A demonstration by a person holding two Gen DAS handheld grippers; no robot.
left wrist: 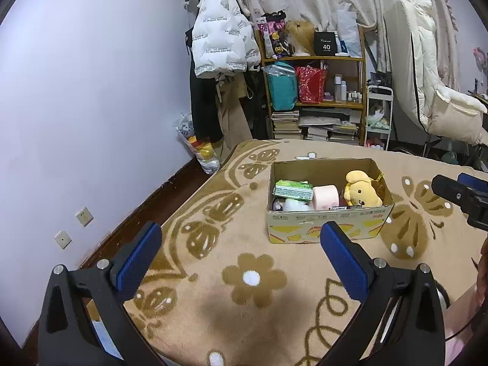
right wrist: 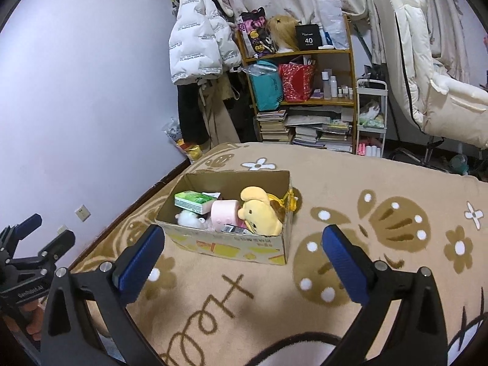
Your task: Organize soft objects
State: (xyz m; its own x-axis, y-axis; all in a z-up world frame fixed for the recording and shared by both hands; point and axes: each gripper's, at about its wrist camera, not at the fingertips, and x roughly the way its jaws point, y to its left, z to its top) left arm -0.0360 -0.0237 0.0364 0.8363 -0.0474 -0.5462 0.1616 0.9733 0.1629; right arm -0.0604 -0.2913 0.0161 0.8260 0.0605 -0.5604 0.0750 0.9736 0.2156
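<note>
Both grippers are spread wide with nothing in them. The cardboard box (left wrist: pixel 329 210) sits on the beige flower blanket (left wrist: pixel 244 311), straight ahead of the left gripper (left wrist: pixel 241 256) and a bit left of centre for the right gripper (right wrist: pixel 244 256), roughly equally near. Its long axis runs across both views. Inside, the yellow plush dog (right wrist: pixel 259 213) lies at the right end, head toward the pink roll-shaped plush (right wrist: pixel 224 212), green tissue pack (left wrist: pixel 294 190) on the left. Something white and fluffy underneath, can't tell what.

Cardboard box (left wrist: pixel 326 224) on patterned blanket (left wrist: pixel 244 305)
</note>
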